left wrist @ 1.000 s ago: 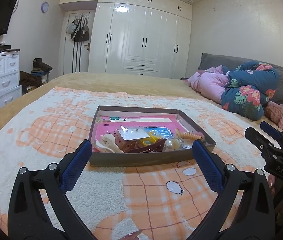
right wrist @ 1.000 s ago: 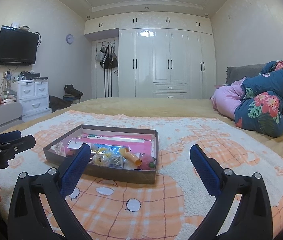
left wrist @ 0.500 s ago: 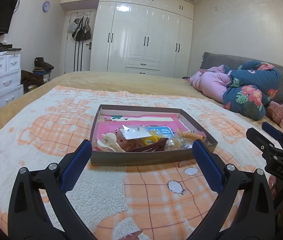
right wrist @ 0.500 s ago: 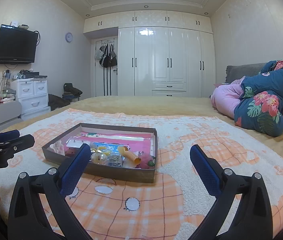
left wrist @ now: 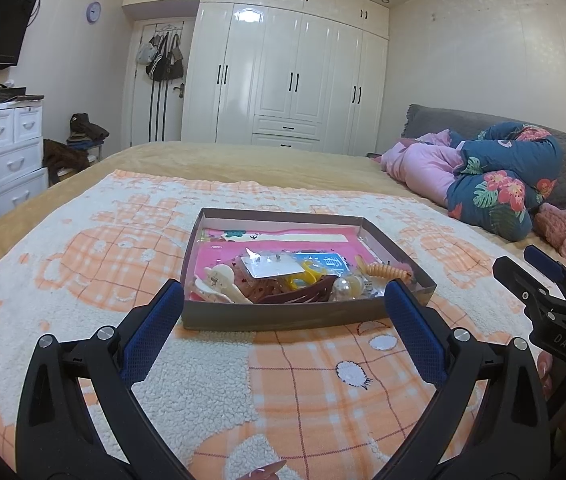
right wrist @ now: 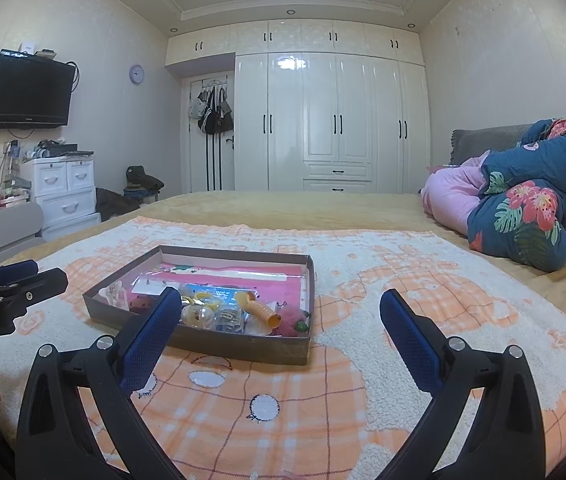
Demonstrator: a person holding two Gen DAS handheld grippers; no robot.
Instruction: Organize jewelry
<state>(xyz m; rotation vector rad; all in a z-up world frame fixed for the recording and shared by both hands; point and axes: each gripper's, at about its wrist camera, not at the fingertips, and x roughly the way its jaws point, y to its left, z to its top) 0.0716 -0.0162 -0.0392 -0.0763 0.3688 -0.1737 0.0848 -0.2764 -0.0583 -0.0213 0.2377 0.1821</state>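
Observation:
A shallow grey-brown box (left wrist: pixel 283 318) with a pink lining sits on the bed blanket. It holds mixed accessories: a cream claw clip (left wrist: pixel 219 282), a card of earrings (left wrist: pixel 271 266), a brown clip (left wrist: pixel 303 292), an orange spiral tie (left wrist: pixel 381 269) and a clear bead (left wrist: pixel 345 286). The box also shows in the right wrist view (right wrist: pixel 243 344). My left gripper (left wrist: pixel 283 304) is open and empty, just short of the box's near wall. My right gripper (right wrist: pixel 281 312) is open and empty, near the box's right end; it also appears at the right of the left wrist view (left wrist: pixel 539 280).
An orange and white checked blanket (left wrist: pixel 303 392) covers the bed. A folded floral and pink duvet (left wrist: pixel 495 184) lies at the right. A white drawer unit (left wrist: pixel 7 152) stands off the bed at the left. White wardrobes (right wrist: pixel 335 120) line the far wall.
Both views have tilted and crept slightly; the box sits a little lower in the frames. Both grippers stay open and empty.

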